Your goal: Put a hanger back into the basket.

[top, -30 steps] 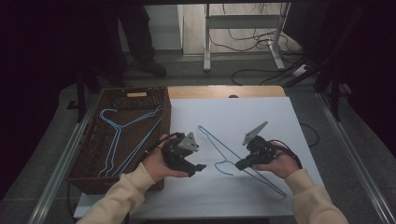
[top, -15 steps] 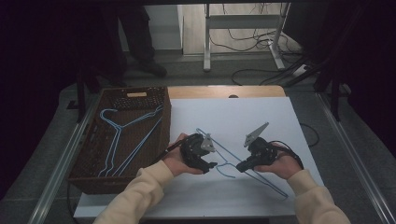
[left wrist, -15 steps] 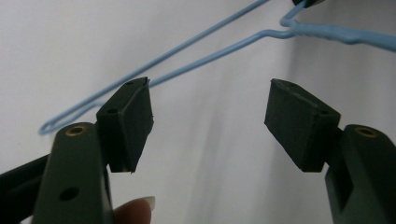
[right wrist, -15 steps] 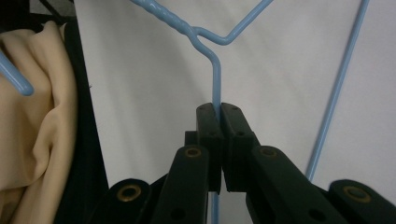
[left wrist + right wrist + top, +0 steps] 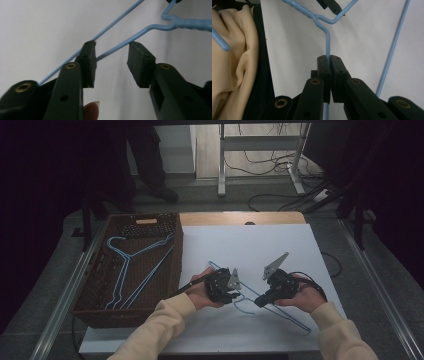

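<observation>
A blue wire hanger (image 5: 290, 319) lies on the white tabletop (image 5: 250, 245). My right gripper (image 5: 259, 302) is shut on it. In the right gripper view its pads (image 5: 323, 67) pinch the shoulder wire (image 5: 327, 42) just below the twisted neck. My left gripper (image 5: 235, 296) sits at the hanger's other shoulder, close to the hook. In the left gripper view the jaws straddle that shoulder wire (image 5: 140, 33) at their tips. They have just been closing, but a gap remains and the pads (image 5: 138, 62) do not press the wire.
A brown woven basket (image 5: 100, 315) stands at the table's left edge with blue hangers (image 5: 125, 270) inside. Beyond the table are a metal stand (image 5: 260, 150), floor cables (image 5: 280, 195) and a person's legs (image 5: 150, 170). A cream sleeve (image 5: 234, 62) is close beside the right gripper.
My left hand has moved right from the basket's edge to the hanger and come down, and its jaws have narrowed around the wire. The right gripper has stayed still, gripping the hanger.
</observation>
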A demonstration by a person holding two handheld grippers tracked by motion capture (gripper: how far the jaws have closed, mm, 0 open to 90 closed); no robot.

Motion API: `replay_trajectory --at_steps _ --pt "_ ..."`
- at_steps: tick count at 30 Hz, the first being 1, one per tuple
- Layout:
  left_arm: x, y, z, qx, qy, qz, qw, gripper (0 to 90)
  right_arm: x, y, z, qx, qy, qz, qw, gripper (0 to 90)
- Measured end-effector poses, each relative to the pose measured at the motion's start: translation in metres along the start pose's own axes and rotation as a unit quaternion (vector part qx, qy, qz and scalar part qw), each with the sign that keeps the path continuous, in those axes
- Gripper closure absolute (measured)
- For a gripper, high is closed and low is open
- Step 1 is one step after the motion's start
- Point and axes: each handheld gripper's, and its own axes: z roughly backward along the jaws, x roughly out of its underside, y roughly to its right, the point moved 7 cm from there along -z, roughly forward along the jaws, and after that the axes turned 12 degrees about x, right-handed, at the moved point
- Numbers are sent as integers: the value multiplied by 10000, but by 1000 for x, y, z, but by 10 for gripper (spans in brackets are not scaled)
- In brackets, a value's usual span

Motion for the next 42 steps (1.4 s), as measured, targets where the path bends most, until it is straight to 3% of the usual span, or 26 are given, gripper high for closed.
replay_trajectory --at_steps 4,6,7,9,13,19,23,29,42 --pt "-2 5 -1 -65 -81 -229 9997 703 3 2 2 -33 -19 18 10000 872" --pt "-3 6 -4 -79 -52 -303 9995 711 5 3 2 -49 -54 28 10000 872" --pt "-4 6 -4 -74 -18 -318 9995 693 6 3 3 -62 -75 29 9999 872" --pt "-6 5 -5 -133 23 -347 9993 563 7 2 3 -159 -63 54 9998 872" --pt "-8 9 -9 16 59 -528 9986 524 5 -1 4 -254 4 88 9996 872" --pt "-7 8 -11 -11 -19 -566 9984 662 5 -2 6 -272 55 112 9996 872" --pt "-9 9 -9 -219 -142 -858 9960 703 5 0 9 -259 105 110 9995 868" --pt "-10 14 -6 -316 -266 -1140 9926 770 6 6 15 -63 230 120 9996 824" --pt "-13 26 -6 -120 -361 -1353 9901 861 9 17 19 278 415 -53 9987 710"
